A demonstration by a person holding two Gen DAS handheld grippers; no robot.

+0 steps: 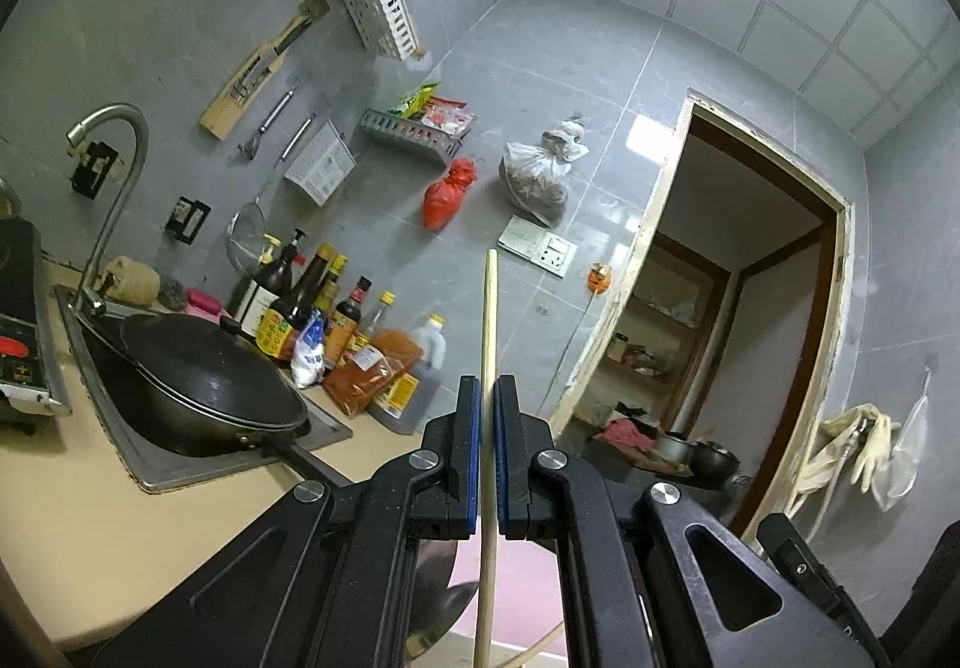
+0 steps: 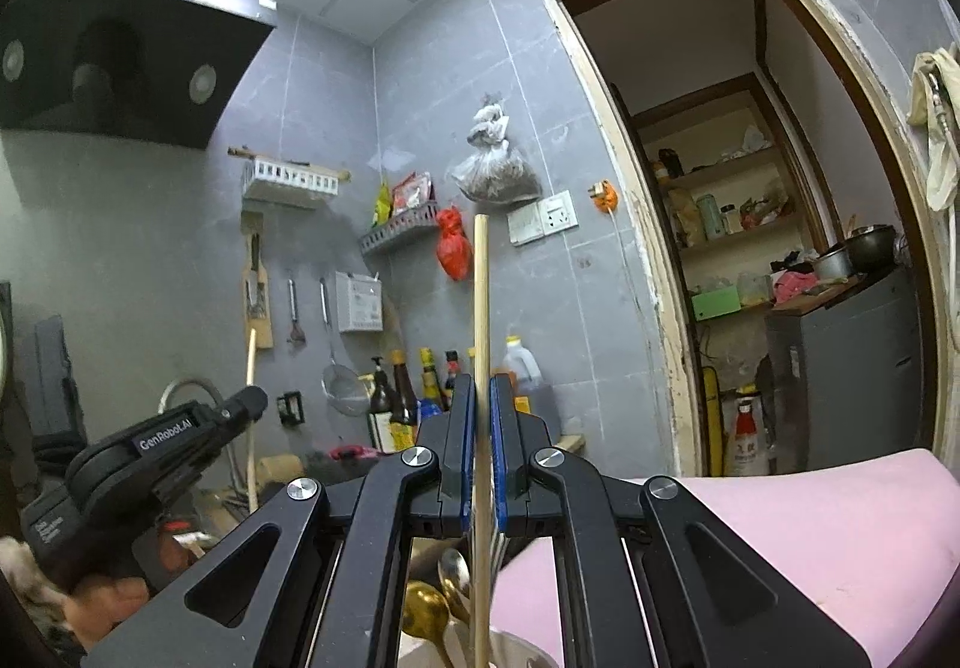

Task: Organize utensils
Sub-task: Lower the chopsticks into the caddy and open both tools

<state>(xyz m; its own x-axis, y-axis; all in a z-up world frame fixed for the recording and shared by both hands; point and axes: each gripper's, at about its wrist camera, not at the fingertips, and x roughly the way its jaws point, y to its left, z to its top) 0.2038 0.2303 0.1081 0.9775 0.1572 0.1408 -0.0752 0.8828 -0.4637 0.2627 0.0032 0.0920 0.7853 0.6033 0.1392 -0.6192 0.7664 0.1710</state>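
Note:
My left gripper [image 1: 487, 389] is shut on a pale wooden chopstick [image 1: 489, 320] that stands upright between its blue pads and runs down past the fingers. My right gripper [image 2: 482, 386] is shut on a second wooden chopstick [image 2: 480, 296], also upright. Below the right gripper, a gold spoon [image 2: 423, 617] and a silver spoon [image 2: 454, 572] stick up from a pale holder [image 2: 522, 650]. The left gripper [image 2: 240, 410] with its chopstick [image 2: 251, 362] also shows at the left of the right wrist view. A white wall-mounted utensil basket [image 1: 379, 8] hangs high on the grey wall.
A black wok [image 1: 198, 380] sits in the sink [image 1: 240, 464] under a curved tap [image 1: 114, 188]. Sauce bottles [image 1: 318, 308] crowd the counter's back. A pink surface [image 2: 780, 536] lies at lower right. An open doorway [image 2: 750, 248] leads to a pantry. A range hood [image 2: 120, 62] hangs at upper left.

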